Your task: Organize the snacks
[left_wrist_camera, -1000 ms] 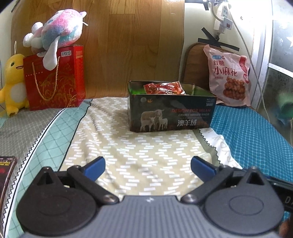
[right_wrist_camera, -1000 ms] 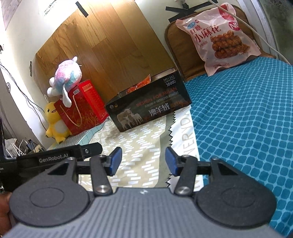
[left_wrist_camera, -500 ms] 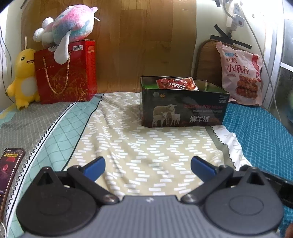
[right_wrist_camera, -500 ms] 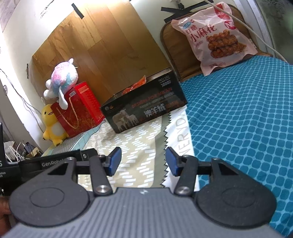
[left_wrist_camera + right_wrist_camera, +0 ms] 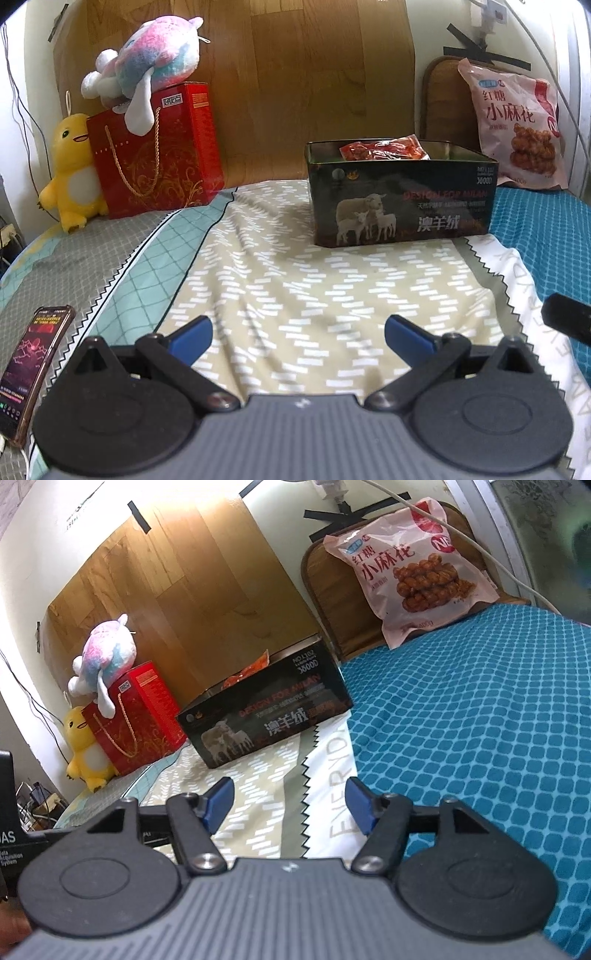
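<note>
Wood panel (image 5: 295, 92) on pale wall (image 5: 277, 513), patterned bedspread (image 5: 303, 295), daylight at right

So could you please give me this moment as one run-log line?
left claw: open, empty | right claw: just opening, empty | red snack pack: in sheep-print tin | pink twist-snack bag: outside, against headboard

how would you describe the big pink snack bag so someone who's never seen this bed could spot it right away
Look to the head of the bed, on the side with the blue patterned cover. A brown cushion stands against the wall there, and the pink snack bag leans upright on it. It is the only pale pink pack, printed with fried dough twists; the other snack, a red packet, lies inside the dark sheep-printed box.
</note>
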Available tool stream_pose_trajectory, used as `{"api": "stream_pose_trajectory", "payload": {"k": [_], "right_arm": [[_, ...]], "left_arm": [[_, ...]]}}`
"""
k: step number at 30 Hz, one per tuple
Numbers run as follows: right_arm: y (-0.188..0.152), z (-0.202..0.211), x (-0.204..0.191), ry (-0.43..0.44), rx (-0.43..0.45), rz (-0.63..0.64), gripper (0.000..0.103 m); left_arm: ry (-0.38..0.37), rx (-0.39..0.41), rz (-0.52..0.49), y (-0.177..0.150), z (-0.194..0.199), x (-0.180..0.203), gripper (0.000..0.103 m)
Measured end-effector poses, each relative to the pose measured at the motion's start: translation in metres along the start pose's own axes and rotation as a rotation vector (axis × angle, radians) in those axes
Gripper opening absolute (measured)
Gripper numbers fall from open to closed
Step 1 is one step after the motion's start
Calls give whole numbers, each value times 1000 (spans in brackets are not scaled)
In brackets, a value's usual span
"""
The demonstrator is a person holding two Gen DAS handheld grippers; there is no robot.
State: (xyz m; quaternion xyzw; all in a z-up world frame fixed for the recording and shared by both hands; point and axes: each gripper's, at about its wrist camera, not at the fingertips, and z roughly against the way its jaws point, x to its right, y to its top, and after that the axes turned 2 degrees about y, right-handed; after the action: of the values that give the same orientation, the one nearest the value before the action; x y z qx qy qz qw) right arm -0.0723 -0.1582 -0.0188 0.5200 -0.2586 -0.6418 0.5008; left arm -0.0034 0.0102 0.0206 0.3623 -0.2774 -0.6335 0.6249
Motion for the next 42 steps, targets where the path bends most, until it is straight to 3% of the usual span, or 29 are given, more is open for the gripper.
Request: {"api": "stream_pose_trajectory", "payload": {"k": [14,25,42], "right_arm": [[4,3,1,3,28,5,70],[8,12,-7,14,87,23,70],[9,23,-14,12,149,44,71]], "left_arm": [[22,5,-24,4,0,4,103],[51,87,-56,12,15,4,103],[86,130,-60,15,24,-1,103]]}}
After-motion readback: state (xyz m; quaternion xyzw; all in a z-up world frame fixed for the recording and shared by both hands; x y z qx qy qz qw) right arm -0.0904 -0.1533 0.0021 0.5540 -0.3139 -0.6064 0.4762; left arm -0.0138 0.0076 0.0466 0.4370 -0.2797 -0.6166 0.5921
